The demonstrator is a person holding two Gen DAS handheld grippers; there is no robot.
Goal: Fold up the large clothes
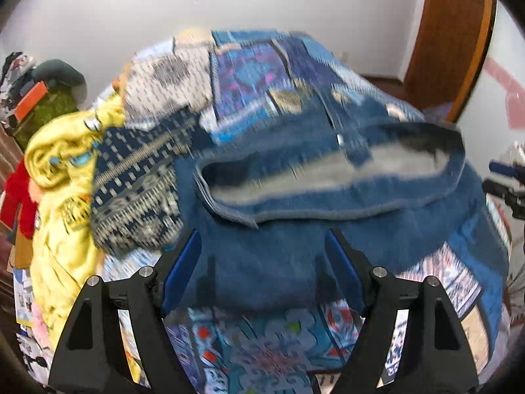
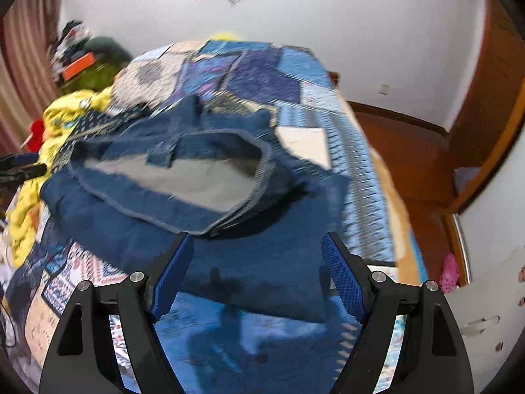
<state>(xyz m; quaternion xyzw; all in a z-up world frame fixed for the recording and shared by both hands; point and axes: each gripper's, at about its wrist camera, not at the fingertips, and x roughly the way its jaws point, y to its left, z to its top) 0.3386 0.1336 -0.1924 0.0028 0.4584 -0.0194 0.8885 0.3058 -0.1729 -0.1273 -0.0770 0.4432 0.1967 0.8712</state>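
A blue hooded garment with a grey-lined hood lies folded on the patterned blue quilt of the bed. It also shows in the right wrist view. My left gripper is open and empty, just above the garment's near edge. My right gripper is open and empty, over the garment's near part. The right gripper's tip shows at the right edge of the left wrist view. Both views are motion-blurred.
A yellow garment and a dark patterned sweater are piled at the bed's left. A red item lies beyond. Wooden floor and a wooden door frame are to the right of the bed.
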